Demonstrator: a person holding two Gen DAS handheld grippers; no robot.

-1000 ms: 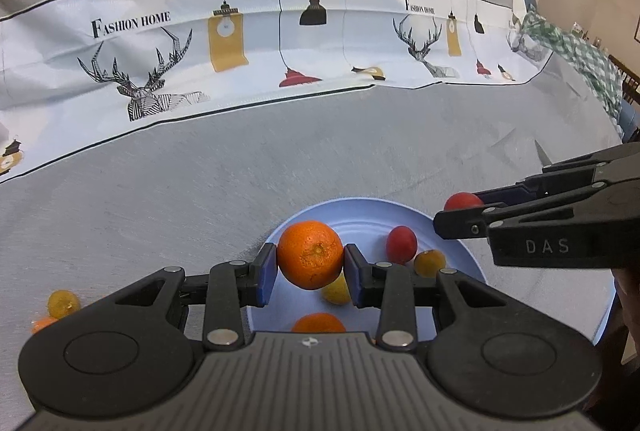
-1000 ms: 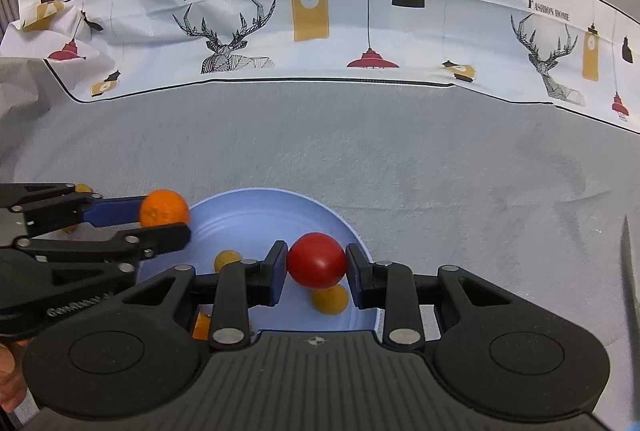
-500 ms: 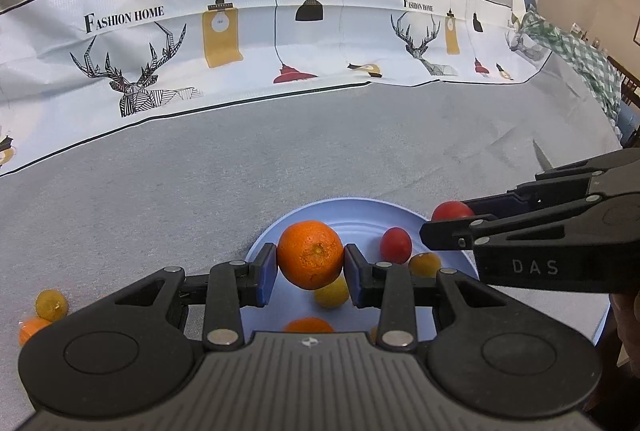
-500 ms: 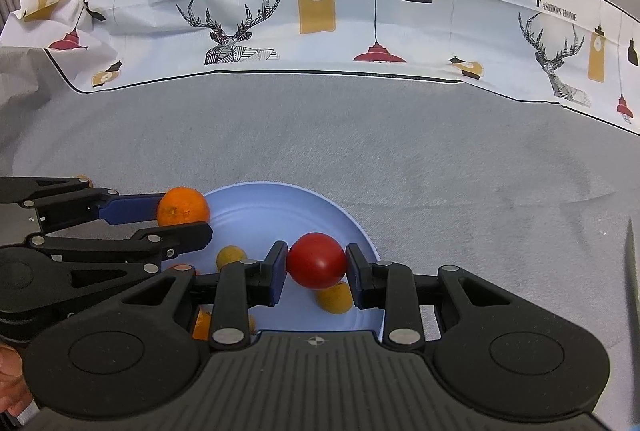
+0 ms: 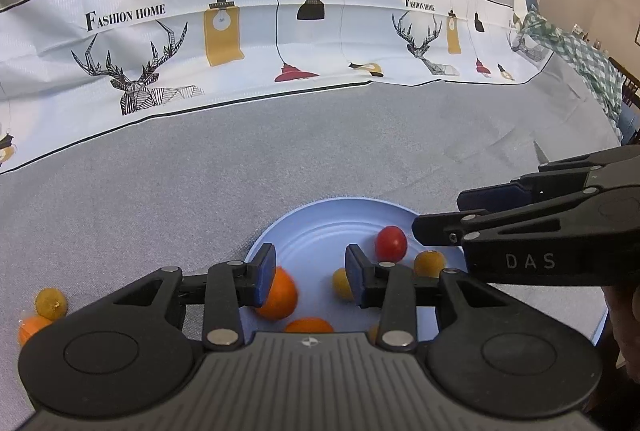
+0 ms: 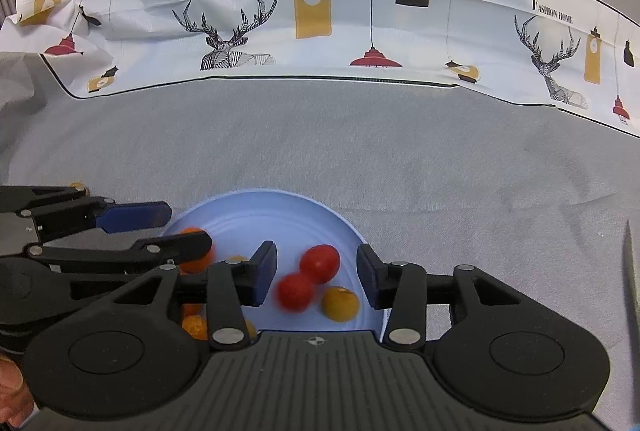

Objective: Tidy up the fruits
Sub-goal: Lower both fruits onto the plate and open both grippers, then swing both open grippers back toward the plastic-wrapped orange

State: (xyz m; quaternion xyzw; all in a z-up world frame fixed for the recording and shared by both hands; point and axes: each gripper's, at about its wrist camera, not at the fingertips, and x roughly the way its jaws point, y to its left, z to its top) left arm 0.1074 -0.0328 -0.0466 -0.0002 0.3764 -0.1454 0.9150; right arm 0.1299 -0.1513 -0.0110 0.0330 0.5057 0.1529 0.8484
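Note:
A light blue plate (image 5: 320, 227) lies on the grey cloth and also shows in the right wrist view (image 6: 256, 207). My left gripper (image 5: 310, 273) is open above it; an orange (image 5: 280, 295) lies blurred just below its left finger. My right gripper (image 6: 316, 273) is open above the plate; a red tomato (image 6: 295, 291) lies blurred below it, beside a second red tomato (image 6: 320, 263) and a yellow tomato (image 6: 340, 303). The plate also holds another orange (image 5: 308, 325) and yellow tomatoes (image 5: 429, 263).
A yellow tomato (image 5: 50, 303) and an orange fruit (image 5: 32, 327) lie on the cloth left of the plate. A printed white cloth strip (image 5: 280, 43) runs along the back. A knife tip (image 6: 630, 271) shows at the right edge.
Both grippers opened. The orange dropped from the left gripper and the red tomato dropped from the right gripper onto the plate.

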